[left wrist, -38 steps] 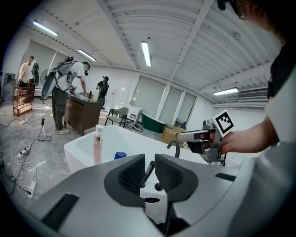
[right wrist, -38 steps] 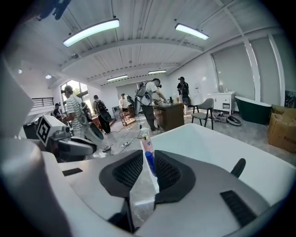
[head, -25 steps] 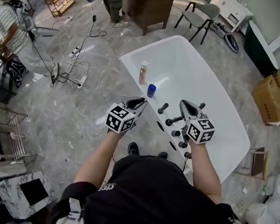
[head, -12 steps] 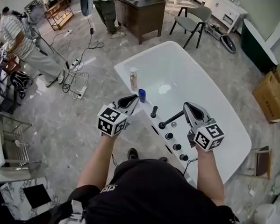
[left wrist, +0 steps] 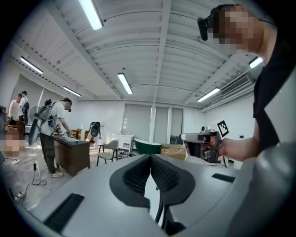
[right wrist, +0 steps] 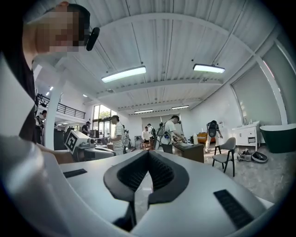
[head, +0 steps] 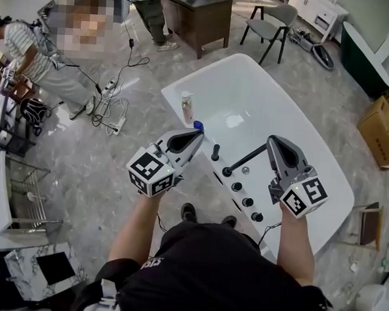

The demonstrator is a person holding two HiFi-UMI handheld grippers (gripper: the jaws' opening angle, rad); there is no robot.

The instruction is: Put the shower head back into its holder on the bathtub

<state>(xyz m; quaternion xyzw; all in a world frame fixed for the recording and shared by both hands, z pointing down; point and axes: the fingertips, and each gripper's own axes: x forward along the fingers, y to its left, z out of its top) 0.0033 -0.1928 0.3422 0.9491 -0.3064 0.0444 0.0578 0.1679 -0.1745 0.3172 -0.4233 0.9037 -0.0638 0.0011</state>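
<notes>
The white bathtub fills the middle of the head view. On its near rim the black shower head lies slanted, its far end over the basin and its near end by a row of black knobs. A black spout stands to its left. Both grippers are held high above the rim and point level across the room. My left gripper is closing to a touch, with nothing between its jaws. My right gripper is shut and empty. Neither touches the shower head.
A bottle and a blue cup stand on the tub's left rim. Cables and a power strip lie on the marble floor to the left. A brown desk, a chair and several people stand beyond; cardboard boxes sit right.
Both grippers have risen toward the camera and spread slightly apart, away from the rim fittings. The shower head has stayed on the rim.
</notes>
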